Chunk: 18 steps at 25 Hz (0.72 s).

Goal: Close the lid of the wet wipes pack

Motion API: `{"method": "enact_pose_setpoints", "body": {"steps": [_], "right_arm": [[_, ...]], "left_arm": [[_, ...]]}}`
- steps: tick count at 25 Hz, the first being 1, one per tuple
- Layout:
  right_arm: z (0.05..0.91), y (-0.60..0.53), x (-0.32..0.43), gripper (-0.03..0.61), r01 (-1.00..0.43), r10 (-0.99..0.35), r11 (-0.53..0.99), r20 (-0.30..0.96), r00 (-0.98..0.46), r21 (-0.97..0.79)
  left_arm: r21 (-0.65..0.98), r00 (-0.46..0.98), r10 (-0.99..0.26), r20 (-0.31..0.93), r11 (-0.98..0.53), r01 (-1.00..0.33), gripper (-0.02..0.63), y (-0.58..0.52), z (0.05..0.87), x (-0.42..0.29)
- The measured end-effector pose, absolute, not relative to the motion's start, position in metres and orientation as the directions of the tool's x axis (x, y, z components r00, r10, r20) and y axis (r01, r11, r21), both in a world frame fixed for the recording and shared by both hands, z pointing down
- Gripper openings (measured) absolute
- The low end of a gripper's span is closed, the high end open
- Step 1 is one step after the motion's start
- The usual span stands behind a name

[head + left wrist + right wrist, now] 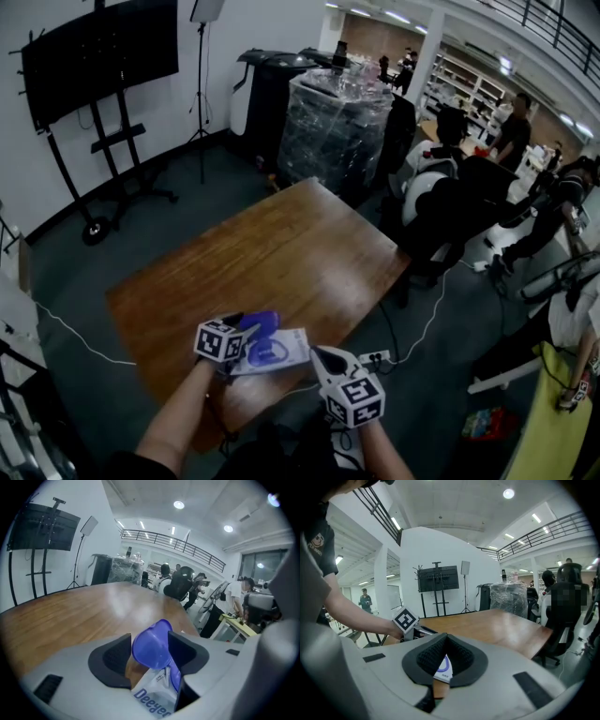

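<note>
Left gripper [149, 641]: jaws spread wide, the raised purple lid [261, 322] standing between them, not clamped. The lid is still up, tilted off the pack's opening. Right gripper [446, 637]: jaws together at the tips, holding nothing, tips just beside the pack's right edge. Wet wipes pack [286, 349]: white, lying flat near the closest edge of the wooden table [281, 253], between the two grippers.

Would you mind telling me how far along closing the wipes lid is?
Done: nothing; the purple lid stands raised on the wet wipes pack. In hand: the left gripper, jaws open, straddles the lid. Left: pushing it down flat until it shuts.
</note>
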State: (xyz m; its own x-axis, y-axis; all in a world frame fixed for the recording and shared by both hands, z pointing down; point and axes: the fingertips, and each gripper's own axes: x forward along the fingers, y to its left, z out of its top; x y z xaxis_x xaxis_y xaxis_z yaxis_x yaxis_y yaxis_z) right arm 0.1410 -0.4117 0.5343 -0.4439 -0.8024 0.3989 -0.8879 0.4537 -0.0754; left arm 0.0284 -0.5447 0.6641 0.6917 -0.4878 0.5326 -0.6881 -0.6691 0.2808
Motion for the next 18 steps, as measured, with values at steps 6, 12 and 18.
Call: {"method": "enact_pose_setpoints", "body": {"steps": [6,12,18], "right_arm": [[0.533,-0.419,0.139,0.011,-0.886,-0.806,0.456,0.386,-0.449,-0.08],[0.527,-0.42,0.124,0.009,-0.867,-0.796,0.492,0.364,-0.484,-0.077],[0.525,-0.42,0.114,0.009,-0.859,-0.79,0.506,0.356,-0.499,-0.081]], "left_arm": [[0.269,0.732,-0.455,0.507,-0.723,-0.636,0.227,-0.529,0.649,0.035],[0.281,0.782,-0.403,0.475,-0.773,-0.569,0.225,-0.496,0.633,0.041],[0.282,0.811,-0.333,0.481,-0.817,-0.503,0.225,-0.462,0.629,0.046]]}}
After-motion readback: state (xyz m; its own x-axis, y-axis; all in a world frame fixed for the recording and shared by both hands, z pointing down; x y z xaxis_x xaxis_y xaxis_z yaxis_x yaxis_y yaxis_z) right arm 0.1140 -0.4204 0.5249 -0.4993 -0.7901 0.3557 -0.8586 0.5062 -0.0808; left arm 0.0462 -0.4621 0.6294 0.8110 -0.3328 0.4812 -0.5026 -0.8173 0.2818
